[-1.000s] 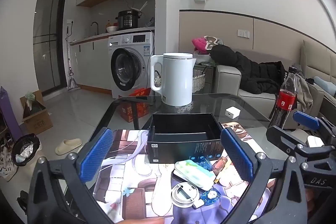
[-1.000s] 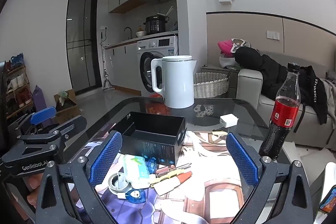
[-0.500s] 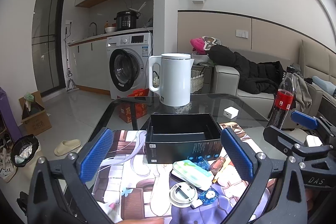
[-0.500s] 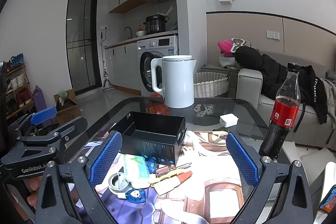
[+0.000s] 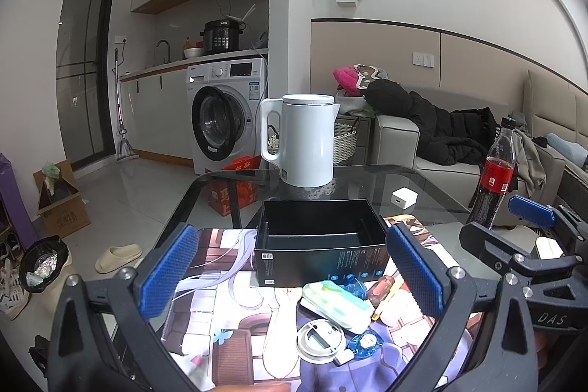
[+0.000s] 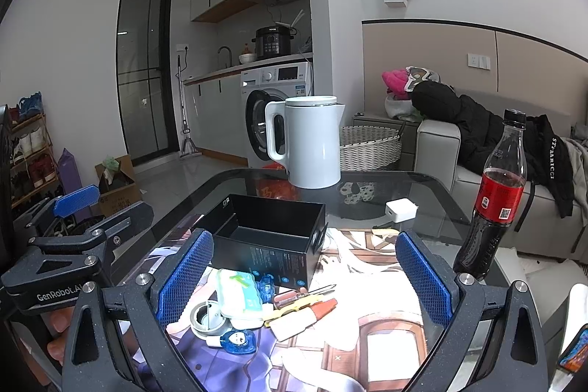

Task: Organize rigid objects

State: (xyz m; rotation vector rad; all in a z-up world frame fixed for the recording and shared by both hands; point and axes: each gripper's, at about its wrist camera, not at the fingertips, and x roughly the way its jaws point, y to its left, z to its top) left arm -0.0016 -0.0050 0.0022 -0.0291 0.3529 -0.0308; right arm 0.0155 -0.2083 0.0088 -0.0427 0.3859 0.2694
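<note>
Both tools, left (image 5: 294, 276) and right (image 6: 301, 276), spread wide, holding nothing. Small rigid items heaped near the surface's front edge, just before the open black cardboard box (image 6: 270, 237). Risk: snagging neighbours, since the mint-green plastic case (image 6: 239, 292) overlaps the white tape roll (image 6: 205, 318).

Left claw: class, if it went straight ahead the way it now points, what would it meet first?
Probably the near wall of the open black box, which sits centred between the open left claw fingers. The small items lie lower, likely passing beneath; depth is uncertain.
</note>
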